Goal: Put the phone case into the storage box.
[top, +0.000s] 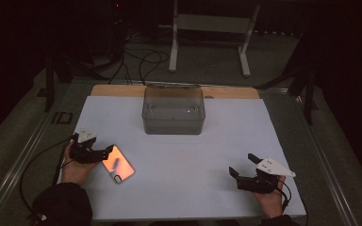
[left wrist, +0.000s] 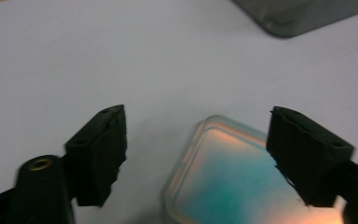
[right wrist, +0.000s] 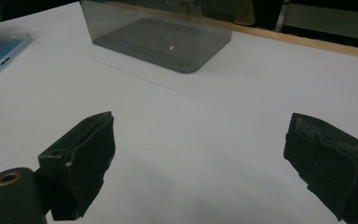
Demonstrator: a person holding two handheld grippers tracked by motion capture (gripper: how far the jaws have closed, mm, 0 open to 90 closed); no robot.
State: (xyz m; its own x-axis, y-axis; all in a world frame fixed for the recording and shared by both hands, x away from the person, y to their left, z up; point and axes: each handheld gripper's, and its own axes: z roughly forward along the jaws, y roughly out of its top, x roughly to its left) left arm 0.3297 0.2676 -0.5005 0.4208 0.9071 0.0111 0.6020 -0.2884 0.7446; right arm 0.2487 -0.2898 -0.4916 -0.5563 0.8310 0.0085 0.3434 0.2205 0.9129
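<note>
A phone case (top: 118, 164) with an orange-pink sheen lies flat on the white sheet (top: 193, 146) at the front left. My left gripper (top: 105, 154) is at the case's near-left end. In the left gripper view the case (left wrist: 223, 182) lies low between the jaws of the left gripper (left wrist: 198, 111). The right jaw overlaps its edge, the left jaw stands apart from it, and the pads do not press on it. My right gripper (top: 242, 164) rests at the front right, open, with bare sheet between the jaws of this gripper (right wrist: 200, 117). In that view the case (right wrist: 0, 53) shows far left.
A clear grey plastic box (top: 173, 110) stands at the middle back of the sheet, seemingly with nothing inside; the box (right wrist: 158, 32) is ahead of the right gripper, and a corner of the box (left wrist: 298, 16) is ahead of the left one. A white stand's legs (top: 207, 42) rise beyond the table.
</note>
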